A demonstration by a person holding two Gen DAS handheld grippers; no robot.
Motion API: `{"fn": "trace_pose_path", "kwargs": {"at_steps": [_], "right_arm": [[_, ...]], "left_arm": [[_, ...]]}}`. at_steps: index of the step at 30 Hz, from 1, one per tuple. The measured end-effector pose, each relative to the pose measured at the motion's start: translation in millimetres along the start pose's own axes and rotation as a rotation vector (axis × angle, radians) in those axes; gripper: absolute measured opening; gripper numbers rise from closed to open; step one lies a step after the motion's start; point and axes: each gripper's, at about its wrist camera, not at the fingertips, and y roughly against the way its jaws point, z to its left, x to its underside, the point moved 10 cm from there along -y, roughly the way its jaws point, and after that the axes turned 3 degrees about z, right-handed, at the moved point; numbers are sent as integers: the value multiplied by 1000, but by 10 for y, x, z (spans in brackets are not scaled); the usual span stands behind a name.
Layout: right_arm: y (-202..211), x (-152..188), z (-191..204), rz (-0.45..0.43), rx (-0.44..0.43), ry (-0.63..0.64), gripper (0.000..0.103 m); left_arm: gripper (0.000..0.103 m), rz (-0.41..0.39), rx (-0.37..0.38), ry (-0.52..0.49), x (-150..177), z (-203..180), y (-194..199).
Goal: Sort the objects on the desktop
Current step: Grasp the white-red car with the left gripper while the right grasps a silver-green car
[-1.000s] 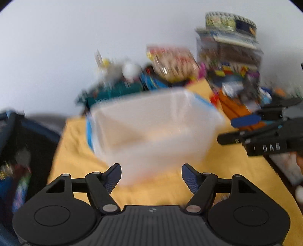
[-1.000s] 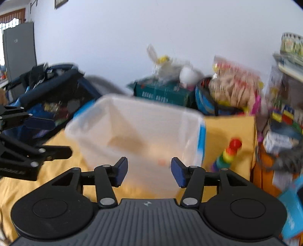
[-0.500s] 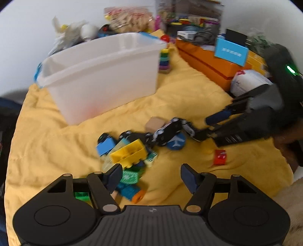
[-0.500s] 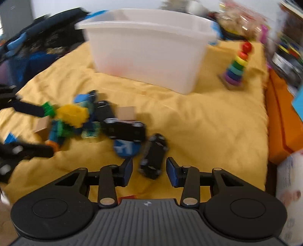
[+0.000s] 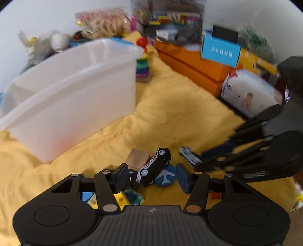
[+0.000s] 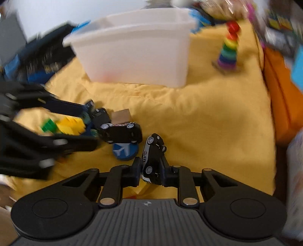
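Plain white wall [image 5: 47, 17] across the top of both views, evenly lit and bare. Below it a rumpled yellow cloth [image 5: 170, 113] filling the middle and lower frame as the working surface, bordered at right by long orange boxes [image 5: 189, 62] with a light-blue carton [image 5: 219, 51] on top and blurred clutter behind. At upper left of the right wrist view, a grey door-like panel [image 6: 11, 36] and dark blue bags [image 6: 41, 56]

Yellow cloth [image 6: 217, 117]; on it white bin [image 6: 136, 54], ring stacker [image 6: 228, 49], toy pile [image 6: 106, 128].
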Motion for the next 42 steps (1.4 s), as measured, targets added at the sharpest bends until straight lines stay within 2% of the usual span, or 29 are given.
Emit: {"fn": "trace_pose_path", "kwargs": {"at_steps": [3, 5, 7, 9, 11, 15, 20, 24, 27, 30, 31, 35, 38, 42], "right_arm": [[31, 104, -126, 22, -89, -130, 23], [18, 170, -258, 34, -98, -199, 23], [76, 177, -344, 10, -92, -233, 23], [159, 148, -413, -28, -23, -202, 23], [194, 128, -462, -40, 53, -151, 23], [207, 124, -458, -40, 121, -68, 24], [232, 80, -346, -60, 138, 22, 31], [218, 80, -306, -59, 132, 45, 31], [215, 100, -273, -54, 130, 68, 31], [146, 111, -256, -41, 137, 105, 31], [113, 113, -242, -37, 130, 116, 31], [78, 74, -178, -48, 120, 158, 32], [109, 78, -163, -43, 116, 153, 35], [107, 130, -110, -28, 102, 183, 36]], "left_arm": [[43, 71, 9, -39, 48, -12, -247], [24, 98, 22, -47, 80, -47, -316], [19, 87, 54, -48, 85, -149, -267], [19, 54, 45, -94, 96, -284, -184], [21, 61, 47, -126, 146, -407, -183], [23, 66, 76, -149, 237, -596, -165], [32, 27, 106, -42, 150, -519, 11], [33, 38, 68, 30, 132, -371, -83], [32, 47, 130, 152, 116, -285, -122], [32, 87, 180, 187, 129, -348, -260], [31, 91, 174, 168, 130, -392, -296], [18, 88, 112, 135, 122, -465, -391], [16, 55, 65, 100, 129, -410, -197], [16, 87, -107, -11, 393, -233, 127]]}}
